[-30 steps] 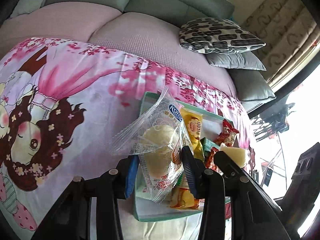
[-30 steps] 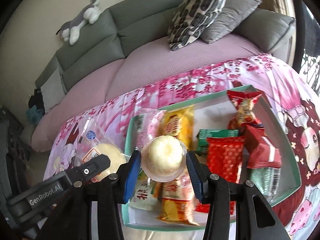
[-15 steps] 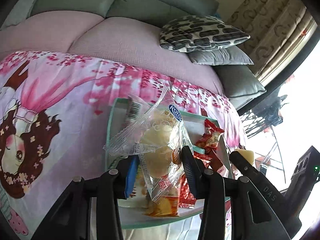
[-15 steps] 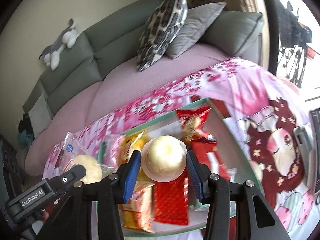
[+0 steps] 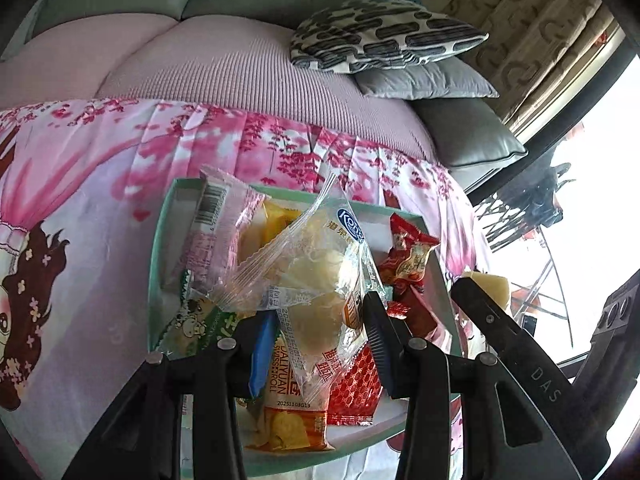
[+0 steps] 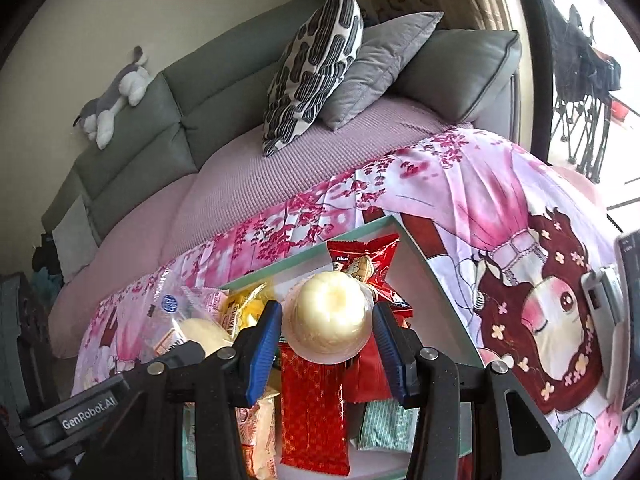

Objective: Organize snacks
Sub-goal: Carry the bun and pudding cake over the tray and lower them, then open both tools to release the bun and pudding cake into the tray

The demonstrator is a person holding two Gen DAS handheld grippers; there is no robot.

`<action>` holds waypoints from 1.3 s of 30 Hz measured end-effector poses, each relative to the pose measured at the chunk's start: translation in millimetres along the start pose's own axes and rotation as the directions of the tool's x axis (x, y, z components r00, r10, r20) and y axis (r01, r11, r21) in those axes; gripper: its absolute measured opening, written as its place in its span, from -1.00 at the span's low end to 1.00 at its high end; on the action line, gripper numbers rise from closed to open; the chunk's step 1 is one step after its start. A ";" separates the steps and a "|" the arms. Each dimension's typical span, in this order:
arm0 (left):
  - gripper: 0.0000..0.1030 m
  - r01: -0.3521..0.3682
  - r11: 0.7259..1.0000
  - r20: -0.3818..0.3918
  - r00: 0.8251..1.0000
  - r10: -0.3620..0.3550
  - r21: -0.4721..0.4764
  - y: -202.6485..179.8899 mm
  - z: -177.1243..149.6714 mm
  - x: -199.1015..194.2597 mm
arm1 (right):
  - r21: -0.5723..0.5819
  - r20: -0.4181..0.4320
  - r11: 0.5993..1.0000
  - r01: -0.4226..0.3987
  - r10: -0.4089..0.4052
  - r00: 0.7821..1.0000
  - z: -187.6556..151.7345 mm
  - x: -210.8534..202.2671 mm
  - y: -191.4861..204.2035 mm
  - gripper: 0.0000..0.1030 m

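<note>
two grippers holding snacks above a box on a pink cloth

the landmark is a shallow mint-green box [image 5: 157, 256] lying on a pink cartoon-print cloth [image 5: 92, 200]. the left gripper [image 5: 318, 332] is clamped on a clear bag with a pale bun [image 5: 316, 280] inside, held above the middle of the box. the right gripper [image 6: 326, 336] is clamped on a round cream-coloured cake in a clear cup [image 6: 330, 316], also above the box, toward its right half.

inside the box lie a yellow swiss roll packet [image 5: 288, 412], a red patterned packet [image 6: 314, 412], a red peanut bag [image 6: 360, 258] at the far right corner, a pink barcode wrapper [image 5: 216, 224] at the far left corner and a green-and-white wrapper [image 5: 192, 324] on the left wall. a pale green packet [image 6: 384, 424] lies at the near right.

behind the box, a sofa with a lilac cover [image 6: 248, 172] carries a black-and-white patterned cushion [image 6: 316, 68], a grey cushion [image 6: 380, 60] and, on the backrest, a grey-and-white plush toy [image 6: 116, 92]. right of the box, a grey device [image 6: 608, 312] lies on the cloth, cut off by the frame.

the held snacks and the black gripper arms cover much of the box floor, so the lower packets are only partly seen, and most print on them is too small to read.
</note>
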State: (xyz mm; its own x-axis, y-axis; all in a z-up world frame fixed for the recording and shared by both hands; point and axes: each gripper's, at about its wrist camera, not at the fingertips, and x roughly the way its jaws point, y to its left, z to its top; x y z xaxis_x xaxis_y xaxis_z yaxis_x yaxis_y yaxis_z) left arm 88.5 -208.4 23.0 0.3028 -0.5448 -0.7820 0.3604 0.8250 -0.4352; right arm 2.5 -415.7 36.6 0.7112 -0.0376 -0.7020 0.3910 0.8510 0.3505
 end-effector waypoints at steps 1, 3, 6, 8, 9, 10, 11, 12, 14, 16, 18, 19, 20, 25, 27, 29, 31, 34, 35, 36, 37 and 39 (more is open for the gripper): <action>-0.14 0.000 1.000 -0.005 1.000 0.000 -0.003 1.2 -0.3 1.6 | -0.004 -0.005 1.000 0.000 0.000 1.000 -0.4 2.5 0.6 -0.04; -0.14 -0.004 1.000 -0.012 1.000 0.004 -0.007 4.7 -0.5 4.7 | -0.016 -0.016 1.000 -0.007 0.007 1.000 -1.6 7.3 2.6 -0.04; -0.14 -0.005 1.000 -0.021 1.000 0.005 -0.015 8.9 -0.8 6.8 | -0.028 -0.028 0.999 -0.015 0.014 0.999 -3.8 11.6 5.7 -0.04; -0.14 -0.004 1.000 -0.027 1.000 0.004 -0.017 10.1 -1.2 8.5 | -0.032 -0.039 0.999 -0.021 0.020 0.999 -5.7 14.3 7.6 -0.04; -0.13 -0.004 1.000 -0.031 1.000 0.003 -0.016 9.7 -1.4 9.6 | -0.033 -0.044 0.999 -0.023 0.022 0.999 -6.2 15.2 8.4 -0.04; -0.13 -0.002 1.000 -0.034 0.999 0.002 -0.016 9.6 -1.7 10.6 | -0.036 -0.048 0.999 -0.026 0.024 0.999 -6.9 16.2 9.6 -0.04; -0.13 0.000 1.000 -0.036 0.999 0.000 -0.016 9.2 -1.8 11.4 | -0.038 -0.051 0.999 -0.027 0.025 0.998 -7.5 16.8 10.5 -0.04; -0.13 0.003 1.000 -0.040 0.999 -0.003 -0.014 8.7 -2.3 12.3 | -0.040 -0.053 0.999 -0.029 0.027 0.998 -8.0 17.1 11.3 -0.04; -0.13 0.003 1.000 -0.042 0.999 -0.003 -0.011 8.0 -3.0 13.3 | -0.046 -0.057 0.998 -0.033 0.031 0.998 -8.4 18.0 13.0 -0.04; -0.13 0.005 1.000 -0.042 0.999 -0.006 -0.013 8.5 -3.0 13.7 | -0.049 -0.062 0.998 -0.035 0.032 0.998 -9.0 19.0 14.0 -0.04; -0.13 0.006 1.000 -0.045 0.999 -0.006 -0.016 9.3 -2.7 13.7 | -0.050 -0.074 0.998 -0.036 0.032 0.997 -10.3 21.3 14.7 -0.04; -0.13 0.004 1.000 -0.046 0.999 -0.005 -0.017 9.7 -2.6 13.7 | -0.051 -0.082 0.998 -0.035 0.031 0.996 -11.2 22.5 15.1 -0.04; -0.13 0.003 1.000 -0.049 0.999 -0.004 -0.018 9.8 -2.7 13.6 | -0.052 -0.087 0.998 -0.035 0.031 0.996 -11.7 23.5 15.7 -0.04; 0.03 0.009 0.999 -0.058 0.998 -0.011 -0.031 11.3 -2.2 13.6 | -0.051 -0.105 0.998 -0.031 0.025 0.994 -13.3 26.7 15.4 -0.04; 0.21 0.009 0.999 -0.061 0.998 -0.011 -0.036 13.2 -2.3 12.9 | -0.052 -0.111 0.998 -0.027 0.021 0.994 -14.1 27.7 15.2 -0.04; 0.21 0.009 0.999 -0.064 0.998 -0.011 -0.038 14.9 -2.2 12.4 | -0.053 -0.114 0.998 -0.025 0.019 0.993 -14.7 28.2 15.4 -0.04; 0.21 0.012 0.999 -0.066 0.998 -0.015 -0.049 17.7 -1.9 11.1 | -0.056 -0.116 0.998 -0.023 0.017 0.993 -15.1 28.2 16.0 -0.04; 0.23 0.019 0.998 -0.064 0.998 -0.023 -0.062 21.8 -1.7 6.1 | -0.061 -0.120 0.998 -0.019 0.012 0.993 -15.8 28.8 17.0 -0.04; 0.23 0.020 0.998 -0.063 0.998 -0.024 -0.064 22.3 -1.8 4.2 | -0.065 -0.124 0.998 -0.016 0.008 0.992 -16.6 29.5 17.6 -0.04; 0.24 0.021 0.998 -0.061 0.998 -0.025 -0.065 23.3 -2.1 1.1 | -0.068 -0.127 0.998 -0.015 0.006 0.992 -17.0 30.1 18.0 -0.04; 0.24 0.022 0.998 -0.058 0.998 -0.025 -0.066 24.1 -2.4 -1.7 | -0.071 -0.130 0.997 -0.013 0.004 0.992 -17.3 30.8 18.5 -0.04; 0.25 0.016 0.998 -0.051 0.998 -0.019 -0.064 26.1 -3.6 -7.8 | -0.079 -0.138 0.997 -0.014 0.003 0.990 -18.6 32.8 20.0 -0.03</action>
State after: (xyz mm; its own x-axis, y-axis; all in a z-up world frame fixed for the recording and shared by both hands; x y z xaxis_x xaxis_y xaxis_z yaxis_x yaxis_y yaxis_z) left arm 92.3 -182.1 16.2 0.2501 -0.5523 -0.7953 0.3079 0.8241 -0.4755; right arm 22.7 -390.2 9.1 0.6250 0.0373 -0.7798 0.3337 0.8902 0.3101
